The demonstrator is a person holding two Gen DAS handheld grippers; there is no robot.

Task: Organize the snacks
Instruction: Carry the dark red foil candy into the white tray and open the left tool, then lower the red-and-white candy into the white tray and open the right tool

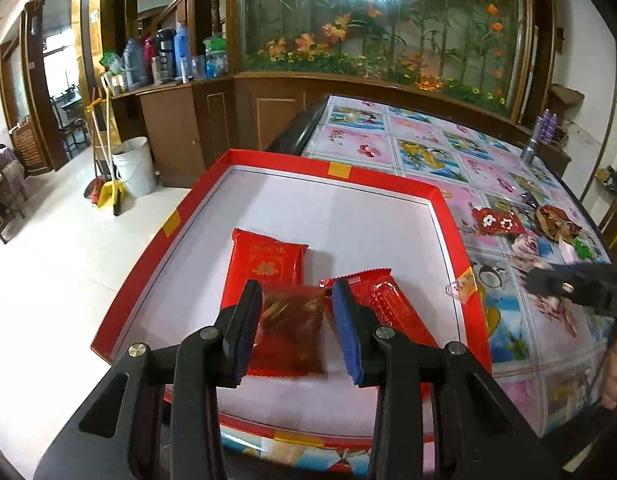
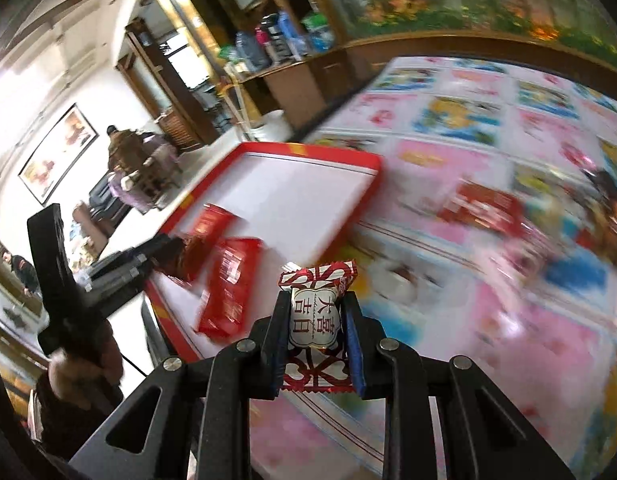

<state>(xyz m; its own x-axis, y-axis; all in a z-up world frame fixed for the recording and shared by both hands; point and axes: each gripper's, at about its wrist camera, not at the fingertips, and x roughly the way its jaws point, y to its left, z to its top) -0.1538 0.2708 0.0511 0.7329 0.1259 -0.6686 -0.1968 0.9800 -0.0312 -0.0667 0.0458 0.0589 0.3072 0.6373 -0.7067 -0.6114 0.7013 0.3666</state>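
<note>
Nearest the lens in the left wrist view, the left gripper [image 1: 296, 300] has its blue-padded jaws set a little apart with a translucent dark-red snack packet [image 1: 290, 332] between them; the packet is blurred, and the pads seem to press its sides, though I cannot be sure of firm contact. It hangs low over the white floor of the red-rimmed box lid [image 1: 372, 182]. Just beyond it inside the lid lie a flat red packet with a gold emblem [image 1: 268, 258] and, to its right, a long red wrapper [image 1: 384, 300] partly hidden behind the right-hand jaw. Farther off on the patterned tablecloth [image 1: 428, 148] sit a red flowered packet [image 1: 496, 220] and a few loose sweets near it, well apart from the lid. The right gripper [image 1: 548, 284] shows as a blurred dark shape at the right edge.

In the right wrist view, the right gripper [image 2: 314, 312] is closed narrowly on a red-and-white wrapped candy [image 2: 316, 320], which stands upright between the pads with its white label facing the camera. It is held above the tablecloth [image 2: 468, 120], just beside the near corner of the lid [image 2: 364, 160]. The rest of this view is smeared.
</note>
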